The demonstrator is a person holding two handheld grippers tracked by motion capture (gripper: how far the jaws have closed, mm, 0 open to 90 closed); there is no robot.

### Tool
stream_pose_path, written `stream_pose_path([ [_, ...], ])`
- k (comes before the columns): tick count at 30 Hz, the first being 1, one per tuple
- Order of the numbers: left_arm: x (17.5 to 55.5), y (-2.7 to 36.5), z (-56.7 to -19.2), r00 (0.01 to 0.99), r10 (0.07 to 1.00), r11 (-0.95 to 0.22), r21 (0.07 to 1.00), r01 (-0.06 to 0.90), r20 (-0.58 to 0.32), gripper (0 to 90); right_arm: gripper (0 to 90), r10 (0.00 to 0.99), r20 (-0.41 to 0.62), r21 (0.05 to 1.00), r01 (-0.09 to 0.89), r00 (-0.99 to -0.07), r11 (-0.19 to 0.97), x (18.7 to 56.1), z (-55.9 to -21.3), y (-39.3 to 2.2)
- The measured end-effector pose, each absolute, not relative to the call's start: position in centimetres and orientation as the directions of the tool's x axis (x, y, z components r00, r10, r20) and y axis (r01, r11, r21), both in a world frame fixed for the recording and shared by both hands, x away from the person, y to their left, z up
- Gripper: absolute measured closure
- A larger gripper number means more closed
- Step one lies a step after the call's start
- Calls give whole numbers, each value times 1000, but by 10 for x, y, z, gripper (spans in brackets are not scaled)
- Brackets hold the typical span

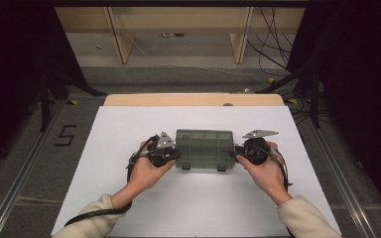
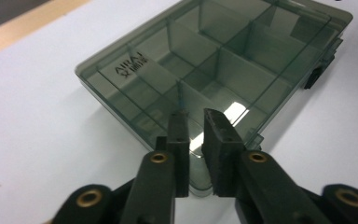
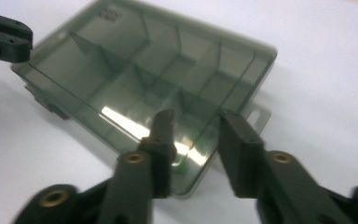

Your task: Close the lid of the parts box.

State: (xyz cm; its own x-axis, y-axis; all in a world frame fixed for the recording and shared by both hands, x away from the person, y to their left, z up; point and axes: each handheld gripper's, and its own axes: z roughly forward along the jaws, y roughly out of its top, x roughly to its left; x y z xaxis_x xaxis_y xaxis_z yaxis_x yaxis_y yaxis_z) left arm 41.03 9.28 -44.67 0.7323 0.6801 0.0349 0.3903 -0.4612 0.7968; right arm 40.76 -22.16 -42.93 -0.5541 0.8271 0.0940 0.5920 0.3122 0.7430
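Both grippers parked at the short ends of the smoky divided organizer box (image 1: pixel 204 148) mid-table, long axis running straight between them. Left gripper (image 2: pixel 196 122) jaws cracked narrowly, right gripper (image 3: pixel 196 122) wider, neither clamping, just straddling the end edges. Lid shut.

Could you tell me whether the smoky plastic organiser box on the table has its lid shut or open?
Shut: the organiser box lies flat with its clear lid down over the dividers and compartments.
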Motion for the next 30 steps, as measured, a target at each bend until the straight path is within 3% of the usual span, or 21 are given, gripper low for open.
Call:
stream_pose_path([
  [10, 398, 107, -437, 698, 716, -377, 844, 381, 5, 443, 343, 793, 83, 842, 468, -604, 269, 392, -426, -232],
  [13, 392, 113, -433, 703, 711, -360, 856, 372, -6, 389, 274, 793, 63, 862, 433, -607, 263, 386, -426, -233],
  [30, 359, 154, -418, 677, 736, -292, 901, 320, -2, 307, 239, 772, 104, 904, 383, -627, 190, 353, -422, -246],
])
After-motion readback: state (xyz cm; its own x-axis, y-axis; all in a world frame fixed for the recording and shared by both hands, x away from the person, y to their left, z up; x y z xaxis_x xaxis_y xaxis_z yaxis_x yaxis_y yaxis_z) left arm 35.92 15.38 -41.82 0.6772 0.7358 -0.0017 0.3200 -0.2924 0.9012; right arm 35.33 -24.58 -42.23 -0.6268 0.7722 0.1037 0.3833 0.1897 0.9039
